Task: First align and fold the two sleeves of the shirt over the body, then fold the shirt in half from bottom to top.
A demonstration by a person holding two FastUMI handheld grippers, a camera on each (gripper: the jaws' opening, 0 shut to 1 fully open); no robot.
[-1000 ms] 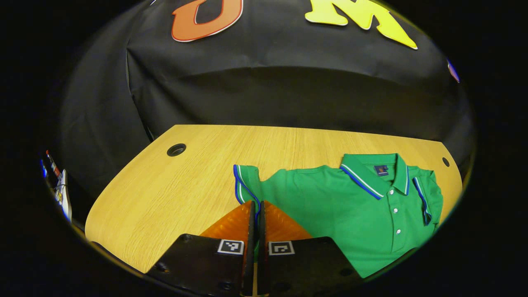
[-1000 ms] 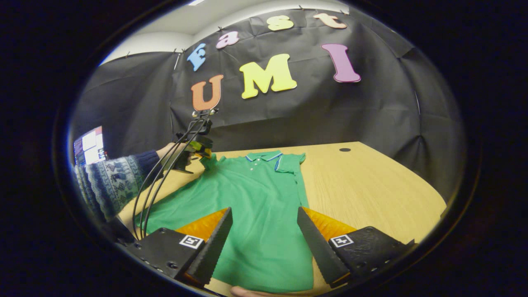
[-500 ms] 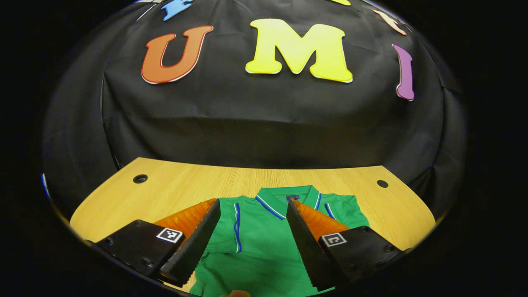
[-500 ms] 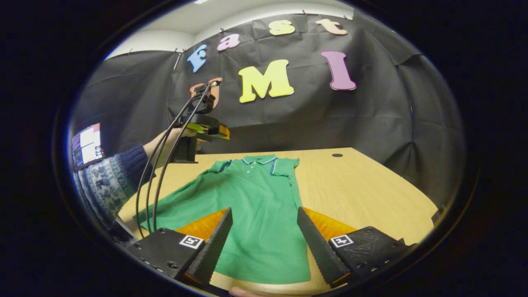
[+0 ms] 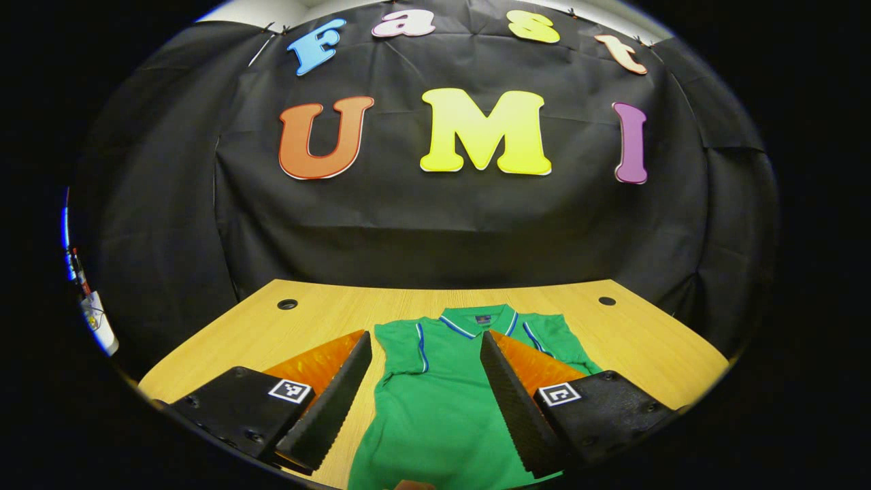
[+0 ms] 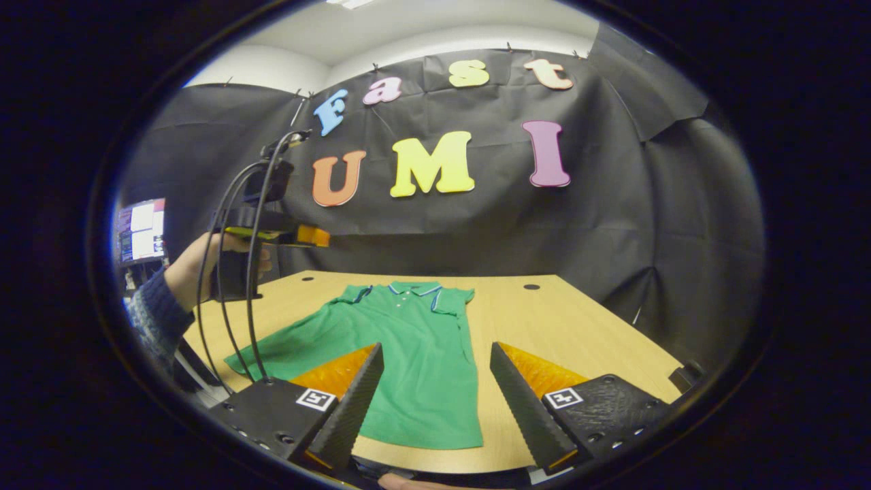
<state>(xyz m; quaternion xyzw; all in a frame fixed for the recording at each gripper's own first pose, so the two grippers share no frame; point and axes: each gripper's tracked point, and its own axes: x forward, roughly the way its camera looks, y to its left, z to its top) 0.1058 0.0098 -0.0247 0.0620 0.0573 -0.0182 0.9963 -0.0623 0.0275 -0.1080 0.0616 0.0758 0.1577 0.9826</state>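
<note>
A light wooden bench (image 6: 578,320) carries the green polo shirt (image 6: 408,354), seemingly with both sleeves folded in. It lies below and ahead of the left hand-held gripper (image 5: 425,388) and right hand-held gripper (image 6: 435,395), both released.

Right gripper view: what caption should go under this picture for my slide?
Open right gripper above a green shirt lying on the wooden table.

Recording booth (black cloth wall (image 6: 612,224))
</note>
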